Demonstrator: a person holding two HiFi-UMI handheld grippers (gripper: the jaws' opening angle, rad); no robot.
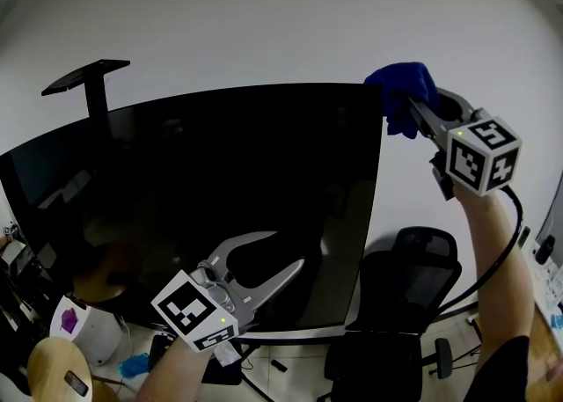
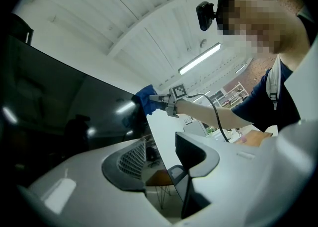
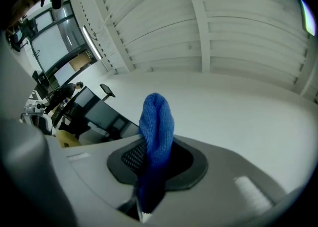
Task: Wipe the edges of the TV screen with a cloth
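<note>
**Cloth up at the top right corner, spare gripper waiting low**

Right, here's where I am. My right gripper [image 1: 420,114] is up high at the top right corner of the TV screen [image 1: 220,180], its jaws clamped on the blue cloth [image 1: 403,92]. The bunched end of the cloth sticks out past the tips, and that soft wad, not metal, is what faces the frame. That's why I'm gripping it well back. I'd say this corner is the start of an edge run.

My left gripper [image 1: 288,249] sits low, in front of the lower middle of the glass, with its jaws apart and nothing pinched. It has no job yet, so I read it as parked clear of the wiping line.

Now, the views. The head view gives me the whole panel, with the office chair [image 1: 409,303] beyond its right edge, but I can't tell from it whether cloth meets corner. The left gripper view looks up along the screen's right edge and puts the cloth right against that top corner, though I can't confirm touch. The right gripper view shows the grip best, blue fabric squeezed between the pads and rising up out of them. It shows only ceiling [image 3: 208,47] and wall ahead, and none of this screen.
</note>
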